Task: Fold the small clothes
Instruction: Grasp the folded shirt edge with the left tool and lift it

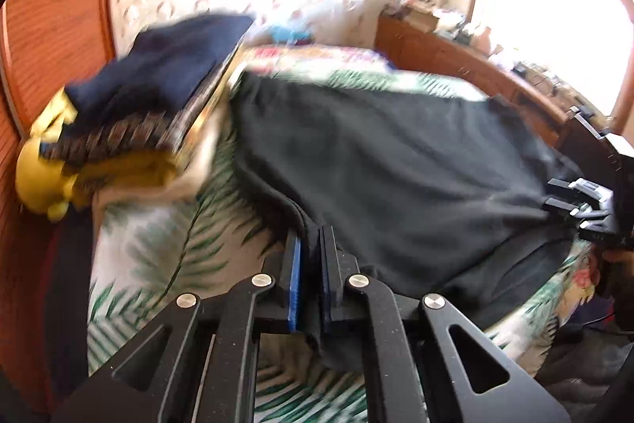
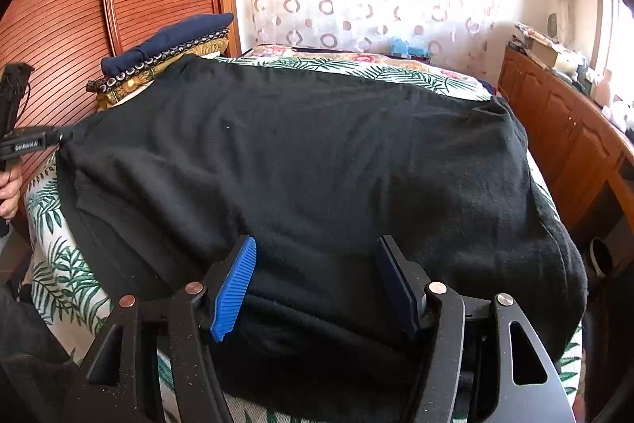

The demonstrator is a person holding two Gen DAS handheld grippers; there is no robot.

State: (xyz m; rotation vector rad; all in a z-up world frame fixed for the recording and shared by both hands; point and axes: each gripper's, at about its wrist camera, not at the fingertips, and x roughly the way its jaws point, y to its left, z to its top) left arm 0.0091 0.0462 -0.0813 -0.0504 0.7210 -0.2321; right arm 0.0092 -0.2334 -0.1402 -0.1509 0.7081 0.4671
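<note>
Spread flat across the palm-leaf bedsheet (image 2: 59,272): black fleece garment (image 2: 317,161), no fold visible yet. Left claw (image 1: 311,260) clamped on its edge; right claw (image 2: 317,284) gaping wide over the near hem.

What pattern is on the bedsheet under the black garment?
Green palm-leaf print on white bedsheet, clearest in the right wrist view.

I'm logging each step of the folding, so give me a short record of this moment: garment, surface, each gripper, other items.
garment: black garment, spread over the bed
surface: leaf-print bedsheet
left gripper: jaws shut on the garment's edge
right gripper: jaws open, garment between them
other items: folded clothes pile by the wooden wardrobe
</note>
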